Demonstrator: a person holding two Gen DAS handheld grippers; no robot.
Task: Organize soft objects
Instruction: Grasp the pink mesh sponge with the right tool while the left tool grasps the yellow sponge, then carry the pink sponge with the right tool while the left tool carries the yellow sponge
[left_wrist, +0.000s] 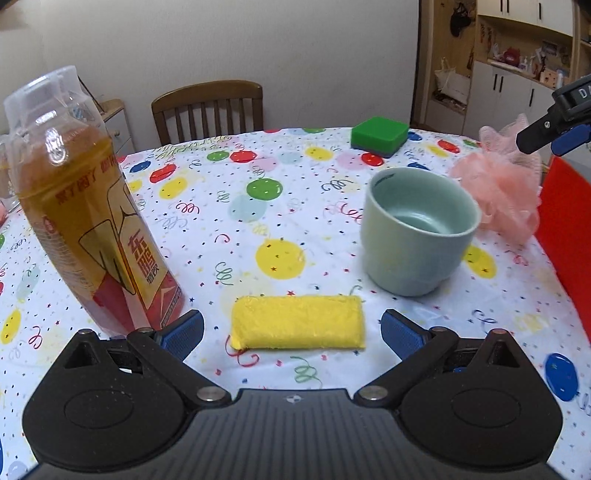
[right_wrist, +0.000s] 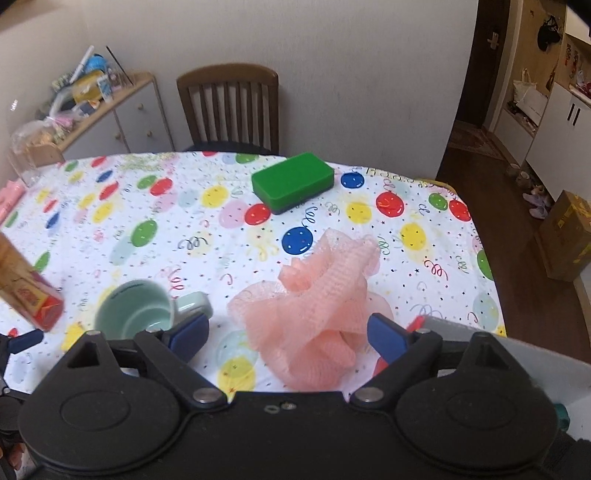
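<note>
Lying flat on the balloon-print counter (left_wrist: 258, 221), a yellow sponge (left_wrist: 297, 322) sits at the 6 o'clock edge of the left wrist view, squarely between the spread left tongs (left_wrist: 294, 334), whose blue pads (left_wrist: 184, 332) stand clear of its two short ends and touch nothing. A pink mesh bath pouf (right_wrist: 317, 314) rests on the counter low in the right wrist view, between the wide-spread right tongs (right_wrist: 291, 338); the right-hand pad lies just beside its mesh, and whether they touch cannot be told, while the left-hand pad stands apart from it. A green sponge with a dark underside (right_wrist: 292, 181) lies toward 12 o'clock from the pouf, near the far counter edge, well apart from both tongs.

A pale green ceramic cup (left_wrist: 417, 236) stands upright at about 2 o'clock from the yellow sponge, between it and the pouf; its inside shows only bare glaze, nothing in it. A clear plastic bottle (left_wrist: 85, 206) with a red and yellow label stands at 10 o'clock from the yellow sponge, capped, and filled with amber liquid up to its shoulder. A red panel (left_wrist: 565, 236) shows at the 3 o'clock edge of the left wrist view. Beyond the counter, a wooden chair (right_wrist: 229, 107) stands at 12 o'clock against a pale wall.
</note>
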